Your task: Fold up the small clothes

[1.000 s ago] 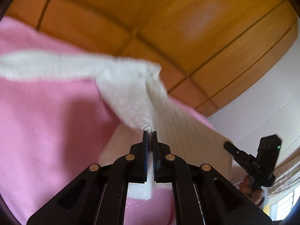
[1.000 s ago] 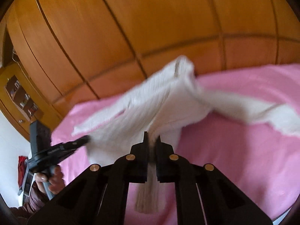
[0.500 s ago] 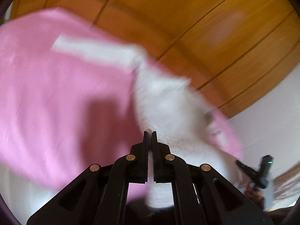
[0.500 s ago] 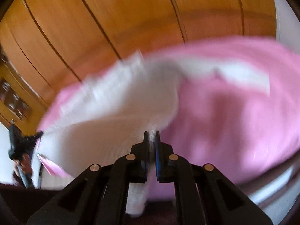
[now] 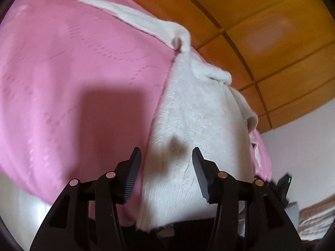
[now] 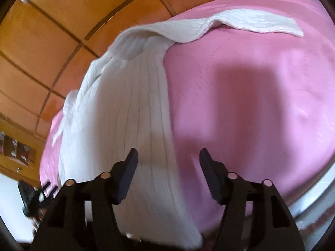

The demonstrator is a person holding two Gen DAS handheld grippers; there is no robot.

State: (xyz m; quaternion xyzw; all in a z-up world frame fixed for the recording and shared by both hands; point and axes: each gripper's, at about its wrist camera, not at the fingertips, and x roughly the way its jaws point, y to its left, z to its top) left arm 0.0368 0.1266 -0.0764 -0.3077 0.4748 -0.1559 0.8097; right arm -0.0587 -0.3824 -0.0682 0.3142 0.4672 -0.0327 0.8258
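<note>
A small white ribbed sweater [image 5: 199, 125] lies spread on the pink bedspread [image 5: 73, 73], one sleeve [image 5: 134, 18] stretched out to the far left. My left gripper [image 5: 166, 156] hovers over the sweater's near hem; its jaws are opening and press on nothing. In the right wrist view the same sweater [image 6: 129, 108] lies flat with its other sleeve [image 6: 251, 24] reaching right. My right gripper [image 6: 168, 159] stands over the sweater's right edge, jaws opening, with the cloth below them and not pinched.
A wooden wardrobe [image 5: 272, 31] rises behind the bed. The bed's near edge drops off under both grippers. The other gripper [image 6: 31, 196] shows at the low left of the right wrist view, and at the low right [image 5: 282, 185] of the left one.
Both grippers held the sweater up by its hem, then came down toward the bed. The sweater now lies flat and both have let go, jaws parted.
</note>
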